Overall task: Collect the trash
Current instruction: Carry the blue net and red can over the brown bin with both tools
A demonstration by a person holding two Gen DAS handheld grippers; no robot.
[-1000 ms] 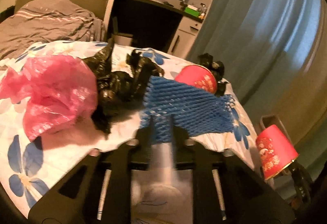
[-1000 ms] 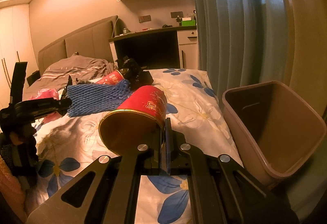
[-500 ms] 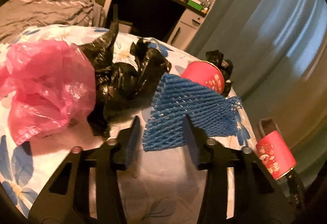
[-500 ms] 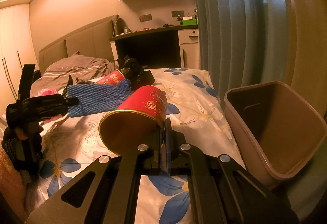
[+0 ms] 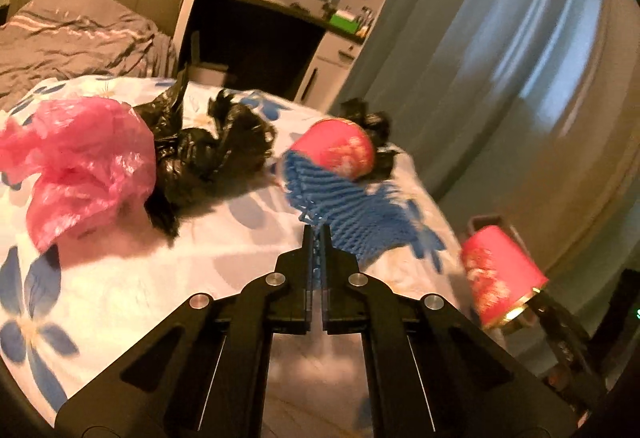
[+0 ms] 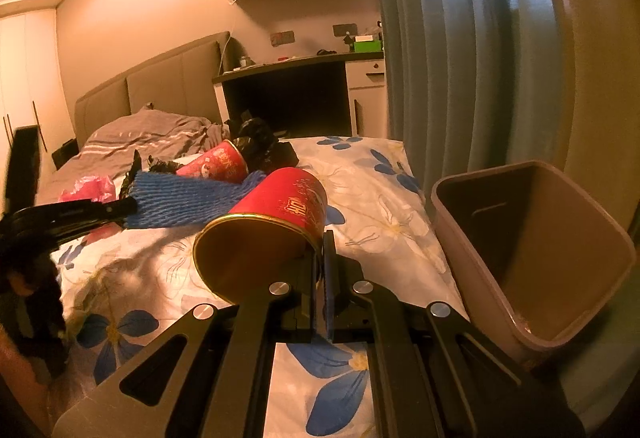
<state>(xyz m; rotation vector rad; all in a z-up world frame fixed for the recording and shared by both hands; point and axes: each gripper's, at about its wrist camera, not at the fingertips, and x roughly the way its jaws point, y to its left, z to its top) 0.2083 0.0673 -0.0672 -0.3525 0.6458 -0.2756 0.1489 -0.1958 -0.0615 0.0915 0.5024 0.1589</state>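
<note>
My left gripper [image 5: 316, 234] is shut on the near corner of a blue foam net [image 5: 344, 202] that lies on the floral bedspread [image 5: 120, 278]; it also shows in the right wrist view [image 6: 120, 207]. My right gripper [image 6: 322, 250] is shut on the rim of a red paper cup [image 6: 276, 222] held on its side above the bed, also visible in the left wrist view [image 5: 500, 274]. A second red cup [image 5: 336, 150] lies behind the net. A pink plastic bag [image 5: 80, 162] and black bags [image 5: 208, 154] lie to the left.
A brown waste bin [image 6: 532, 250] stands open beside the bed, right of the held cup. Blue curtains [image 6: 460, 58] hang behind it. A desk [image 6: 300, 90] and a headboard stand beyond the bed. A grey duvet [image 5: 76, 38] lies at the far left.
My left gripper opened, moved forward around the blue net's corner and shut on it. My right gripper with the cup has barely moved.
</note>
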